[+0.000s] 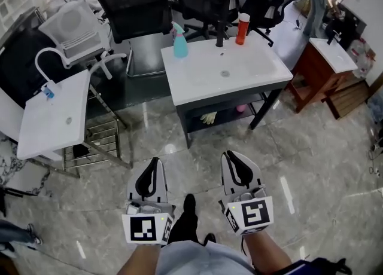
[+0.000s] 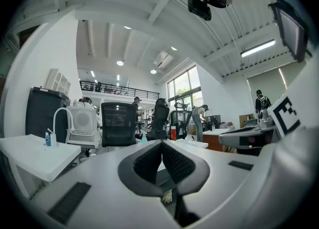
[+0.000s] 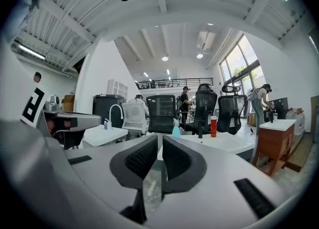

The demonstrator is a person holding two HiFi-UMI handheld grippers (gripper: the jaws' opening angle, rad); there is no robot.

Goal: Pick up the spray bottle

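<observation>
The teal spray bottle (image 1: 179, 42) stands upright at the back left corner of a white sink-top table (image 1: 251, 67). It also shows far ahead in the right gripper view as the spray bottle (image 3: 176, 129), and small in the left gripper view as the spray bottle (image 2: 143, 137). Both grippers are held level over the floor, well short of the table. My left gripper (image 1: 155, 162) has its jaws together with nothing in them. My right gripper (image 1: 234, 156) shows a narrow gap between its pads (image 3: 175, 159), and that gap is empty.
A red bottle (image 1: 242, 28) and a black faucet (image 1: 219, 33) stand at the table's back edge. Black office chairs (image 1: 134, 5) crowd behind it. A second white sink table (image 1: 51, 118) is at the left and a brown cabinet (image 1: 320, 67) at the right. People work in the background.
</observation>
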